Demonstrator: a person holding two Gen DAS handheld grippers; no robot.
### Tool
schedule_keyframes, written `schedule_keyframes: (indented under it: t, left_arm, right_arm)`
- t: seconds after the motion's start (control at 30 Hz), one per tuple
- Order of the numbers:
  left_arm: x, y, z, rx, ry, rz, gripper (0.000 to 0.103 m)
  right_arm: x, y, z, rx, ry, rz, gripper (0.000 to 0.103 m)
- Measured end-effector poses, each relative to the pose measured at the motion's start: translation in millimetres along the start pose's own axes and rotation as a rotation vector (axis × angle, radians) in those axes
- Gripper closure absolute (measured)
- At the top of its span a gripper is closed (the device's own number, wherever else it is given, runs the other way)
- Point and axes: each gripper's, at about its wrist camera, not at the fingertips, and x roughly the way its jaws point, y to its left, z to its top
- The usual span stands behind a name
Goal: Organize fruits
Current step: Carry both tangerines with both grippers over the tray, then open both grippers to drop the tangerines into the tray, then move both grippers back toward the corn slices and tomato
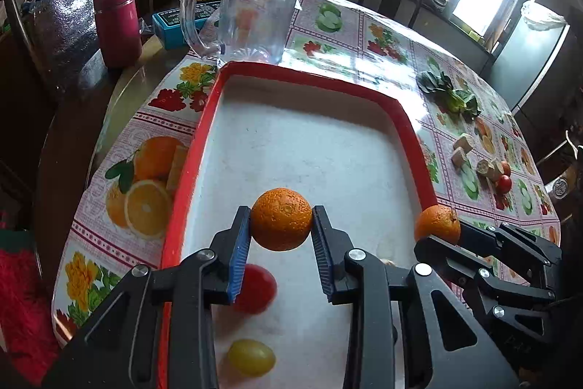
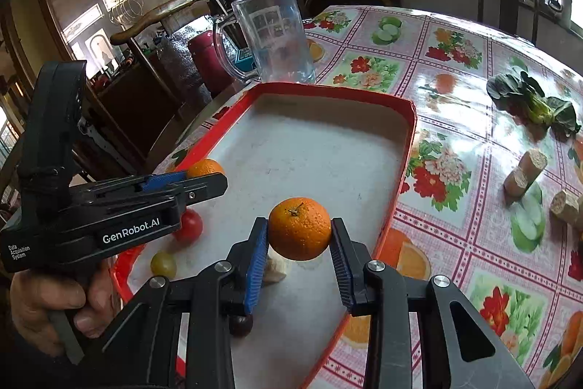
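Observation:
A red-rimmed tray [image 1: 408, 123] with a white floor lies on the table; it also shows in the right wrist view [image 2: 410, 141]. My left gripper [image 1: 281, 225] is shut on an orange [image 1: 281, 219] above the tray's near half. My right gripper [image 2: 299, 236] is shut on a second orange [image 2: 299, 228] above the tray's right side; that orange also shows in the left wrist view [image 1: 437, 225]. In the tray lie a red tomato [image 1: 258, 288], a yellow tomato [image 1: 251, 357], a dark fruit [image 2: 241, 325] and a pale piece [image 2: 277, 268].
A clear glass pitcher [image 1: 255, 6] stands behind the tray, a red flask [image 1: 117, 24] and a blue box [image 1: 171, 24] to its left. On the right lie a leafy green [image 2: 535, 104], cork-like pieces [image 2: 524, 170] and small tomatoes [image 1: 504, 183]. Chairs surround the table.

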Motion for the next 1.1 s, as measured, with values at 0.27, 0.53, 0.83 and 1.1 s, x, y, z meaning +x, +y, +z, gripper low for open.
schedule_keyframes:
  t: [0.27,0.53,0.83,1.1]
  left_arm:
    - [27,8,3,0.01,0.072,0.044,0.072]
    - [27,6,4,0.013,0.091,0.063,0.06]
    - [8,5,-6,-0.01,0.047,0.06,0.059]
    - [-12,-25,-12,0.028,0.007,0.02,0.059]
  right_arm:
    - [34,2,6,-0.034,0.067,-0.021,0.068]
    - [36,1,2,-0.043,0.075,-0.017,0.063]
    - [-7,-9,-5,-0.009,0.001,0.001,0.062]
    - [-44,-39,-24,0.061,-0.04,-0.022,0.059]
